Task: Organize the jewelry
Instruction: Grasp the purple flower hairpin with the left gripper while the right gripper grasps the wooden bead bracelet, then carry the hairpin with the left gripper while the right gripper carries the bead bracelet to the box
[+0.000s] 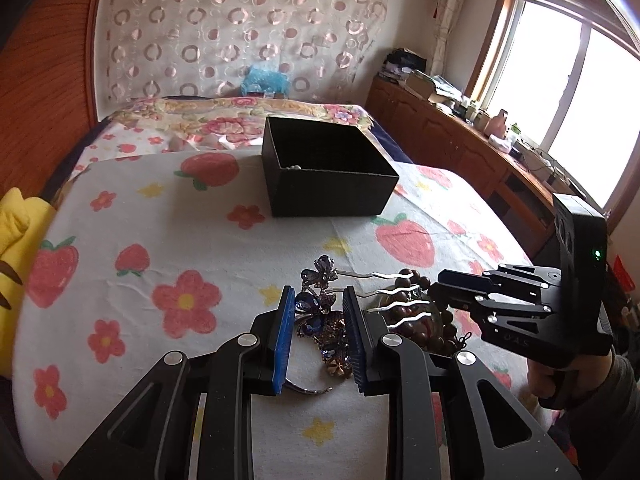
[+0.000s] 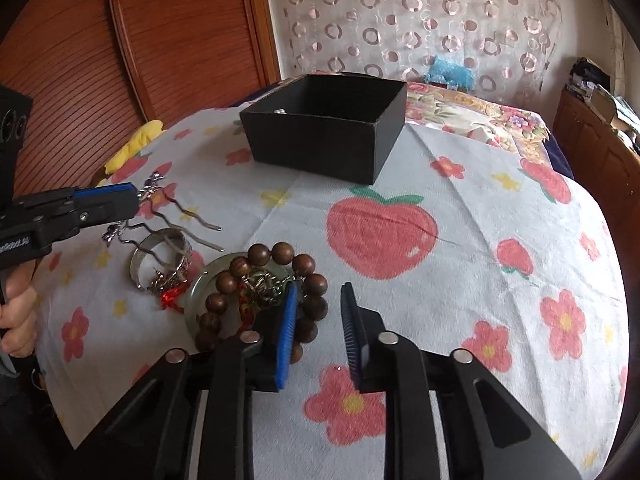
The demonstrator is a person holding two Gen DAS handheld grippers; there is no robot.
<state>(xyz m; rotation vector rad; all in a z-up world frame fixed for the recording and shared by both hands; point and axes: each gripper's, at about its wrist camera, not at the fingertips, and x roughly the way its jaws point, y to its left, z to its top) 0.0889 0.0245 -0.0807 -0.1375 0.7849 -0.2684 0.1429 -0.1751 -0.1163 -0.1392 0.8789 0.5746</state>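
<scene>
A pile of jewelry lies on the strawberry-print cloth. My left gripper [image 1: 318, 300] is open, its blue pads on either side of a purple jewelled flower hairpin [image 1: 320, 304] with wavy silver prongs [image 1: 384, 292]. My right gripper [image 2: 318, 300] is open and empty, its left pad beside a brown wooden bead bracelet [image 2: 308, 268] that lies on a pale green bangle [image 2: 196, 292]. A silver cuff bangle [image 2: 160, 248] and red-trimmed pieces [image 2: 170, 292] lie to their left. A black open box [image 1: 324, 168] stands farther back; it also shows in the right wrist view [image 2: 320, 140], with a small pale item inside.
The bed is covered with a flower-and-strawberry cloth [image 2: 440, 280]. A yellow plush [image 1: 16, 220] lies at the left edge. A wooden headboard [image 2: 160, 40] and patterned curtain [image 1: 240, 20] stand behind. A cluttered wooden cabinet [image 1: 460, 132] runs under the window on the right.
</scene>
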